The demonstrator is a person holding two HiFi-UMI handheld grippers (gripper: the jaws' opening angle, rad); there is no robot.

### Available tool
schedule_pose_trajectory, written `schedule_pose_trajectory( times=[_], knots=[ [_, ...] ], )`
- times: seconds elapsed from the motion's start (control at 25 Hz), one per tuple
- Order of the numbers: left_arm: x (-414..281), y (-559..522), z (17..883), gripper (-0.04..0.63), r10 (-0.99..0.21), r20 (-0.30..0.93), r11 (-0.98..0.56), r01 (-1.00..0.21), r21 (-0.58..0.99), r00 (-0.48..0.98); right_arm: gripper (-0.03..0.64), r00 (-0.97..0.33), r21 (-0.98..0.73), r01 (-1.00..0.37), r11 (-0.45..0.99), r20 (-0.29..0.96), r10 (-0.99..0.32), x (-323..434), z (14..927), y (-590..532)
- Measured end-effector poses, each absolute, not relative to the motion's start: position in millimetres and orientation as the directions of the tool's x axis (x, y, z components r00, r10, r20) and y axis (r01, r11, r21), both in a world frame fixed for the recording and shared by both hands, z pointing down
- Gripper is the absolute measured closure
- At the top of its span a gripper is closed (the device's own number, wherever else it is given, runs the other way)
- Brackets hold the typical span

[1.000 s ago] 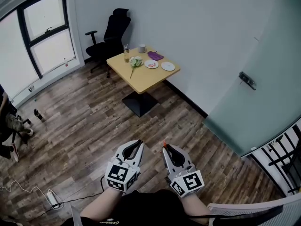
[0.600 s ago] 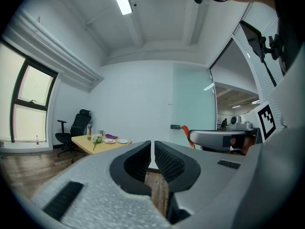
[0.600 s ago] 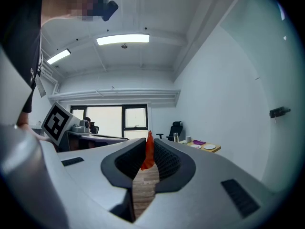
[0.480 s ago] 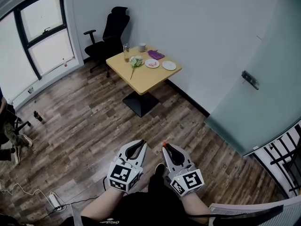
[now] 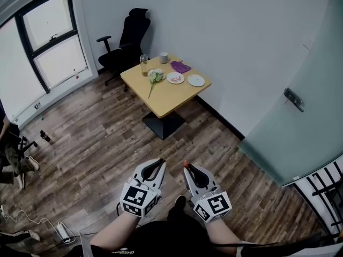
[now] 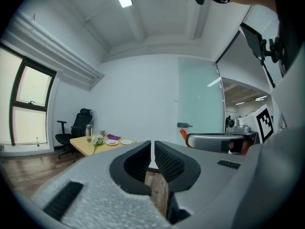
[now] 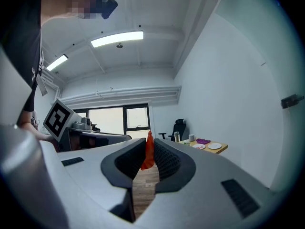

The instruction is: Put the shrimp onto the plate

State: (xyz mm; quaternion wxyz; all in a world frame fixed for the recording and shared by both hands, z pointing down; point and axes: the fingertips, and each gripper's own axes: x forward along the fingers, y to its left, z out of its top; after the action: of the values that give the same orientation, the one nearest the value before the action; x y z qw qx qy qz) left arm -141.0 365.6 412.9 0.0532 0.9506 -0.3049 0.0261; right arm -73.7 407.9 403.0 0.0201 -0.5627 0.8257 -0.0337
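Observation:
An orange shrimp (image 7: 149,152) is pinched upright in my right gripper (image 7: 148,149), its tip poking out at the jaw ends (image 5: 186,164). My left gripper (image 5: 160,161) is shut with nothing in it; its jaws stand nearly together in the left gripper view (image 6: 152,149). Both are held low over the wooden floor, side by side. Far ahead stands a yellow table (image 5: 161,93). It carries a white plate (image 5: 196,80) that looks bare and another plate (image 5: 175,78) with pinkish bits on it. The same two plates show small in the right gripper view (image 7: 214,146).
The table also holds a purple cloth (image 5: 180,67), a flower bunch (image 5: 155,76), a bottle (image 5: 143,65) and a cup (image 5: 163,57). A black office chair (image 5: 128,40) stands behind it. A frosted glass door (image 5: 300,106) is at the right, a seated person's legs (image 5: 13,154) at the left.
The table and plates have shifted slightly right and lower in the head view and look a bit nearer. Both grippers keep their hold and place.

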Motion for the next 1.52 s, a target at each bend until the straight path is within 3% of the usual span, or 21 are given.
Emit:
schedule_pose_trajectory(
  times=[0.68, 1.52],
  knots=[
    [21, 211, 389, 0.569, -0.632, 0.056, -0.769, -0.635, 0.074, 0.773, 0.563, -0.426, -0.050, -0.903, 0.426, -0.006, -0.904, 93, 379, 250],
    [46, 48, 404, 0.569, -0.663, 0.065, -0.736, -0.665, 0.124, 0.746, 0.563, -0.441, -0.090, -0.895, 0.437, 0.020, -0.897, 120, 396, 92]
  ],
)
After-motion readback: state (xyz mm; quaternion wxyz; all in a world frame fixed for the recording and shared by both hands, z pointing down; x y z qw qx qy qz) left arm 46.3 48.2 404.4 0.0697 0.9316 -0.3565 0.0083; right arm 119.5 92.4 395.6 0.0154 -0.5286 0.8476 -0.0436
